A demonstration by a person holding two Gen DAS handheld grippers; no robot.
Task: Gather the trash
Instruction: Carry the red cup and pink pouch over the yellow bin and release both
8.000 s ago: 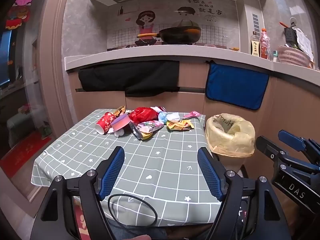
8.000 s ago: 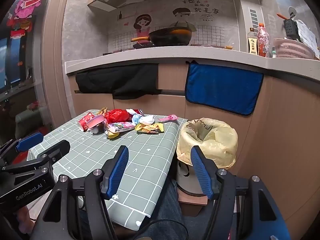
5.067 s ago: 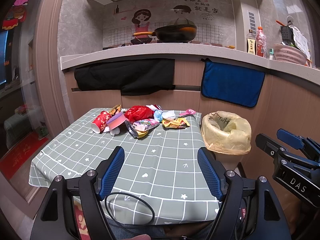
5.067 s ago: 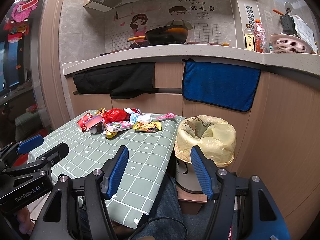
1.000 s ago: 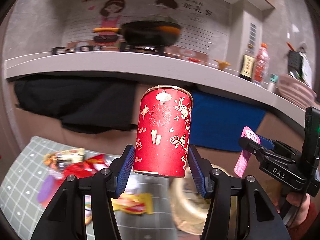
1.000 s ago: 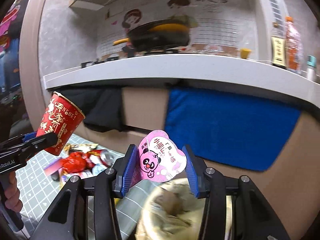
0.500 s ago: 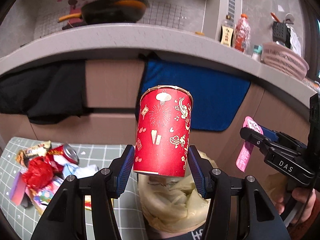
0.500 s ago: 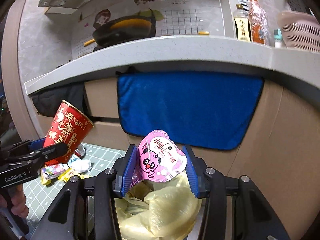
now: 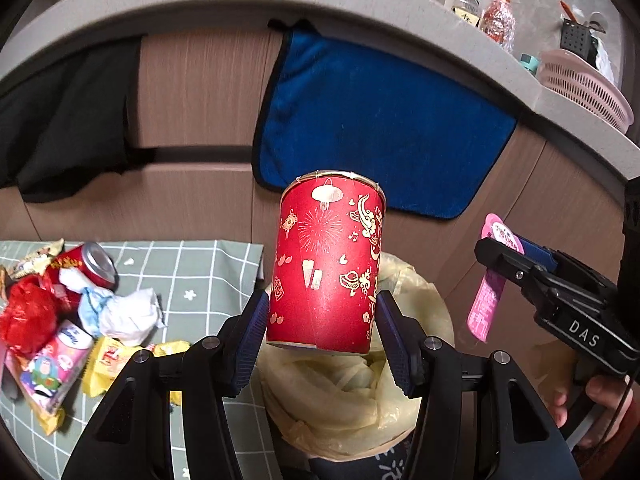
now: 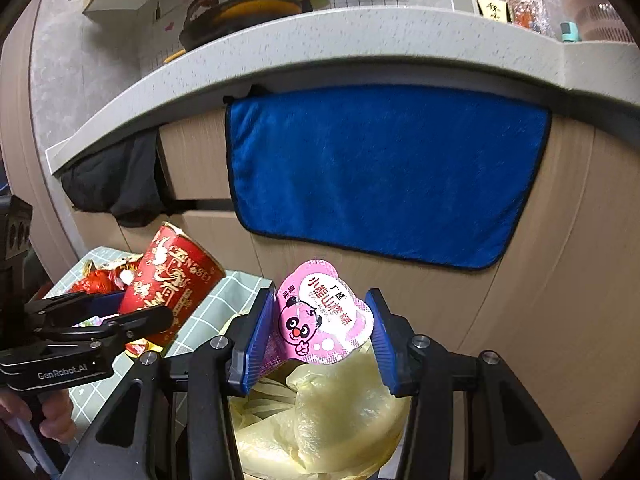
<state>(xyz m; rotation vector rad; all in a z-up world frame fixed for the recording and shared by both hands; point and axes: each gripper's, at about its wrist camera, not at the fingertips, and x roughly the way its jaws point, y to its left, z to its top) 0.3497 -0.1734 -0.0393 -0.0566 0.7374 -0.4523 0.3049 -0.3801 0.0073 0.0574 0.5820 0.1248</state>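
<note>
Left hand-held gripper [image 9: 322, 330] clamped on red paper cup [image 9: 328, 264], right hand-held gripper [image 10: 316, 336] pinching pink wrapper [image 10: 320, 314]; both poised over lined bin [image 9: 352, 396] off desk's [image 9: 200, 276] right edge, ready for dropping.

I am holding my left gripper [image 9: 322, 332] tilted downward, its blue pads pressing both sides of a load. My right gripper [image 10: 322, 340] is angling down too, pads clamping; my right hand [image 9: 592, 404] is gripping its handle.
</note>
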